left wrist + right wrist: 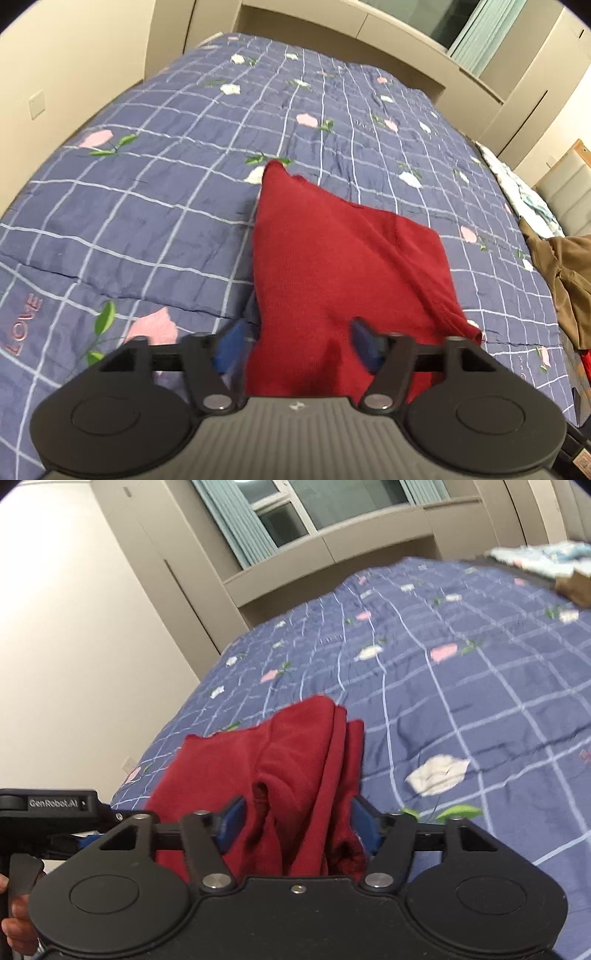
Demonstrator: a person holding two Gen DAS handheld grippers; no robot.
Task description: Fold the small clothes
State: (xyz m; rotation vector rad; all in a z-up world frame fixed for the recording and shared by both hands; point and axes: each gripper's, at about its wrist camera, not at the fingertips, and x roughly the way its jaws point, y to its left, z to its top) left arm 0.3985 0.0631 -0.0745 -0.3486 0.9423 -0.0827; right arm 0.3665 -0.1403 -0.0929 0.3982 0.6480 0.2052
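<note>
On bed's blue checked quilt we judge red knit garment soft, light, floppy; left gripper & right gripper spread wide w/ cloth between, unclamped, so we'd re-pinch corners at near edge.

A bed filled most of both views, covered by a blue-violet quilt with a pale grid of lines and scattered pink and white flowers on green leaves. The word "LOVE" was stitched in pink near the quilt's near left edge in the left wrist view. A brown garment lay crumpled at the quilt's right side, with a pale patterned cloth just beyond it. Beige cabinets ran behind the bed under a window hung with pale green curtains. A wall socket sat on the cream wall.
</note>
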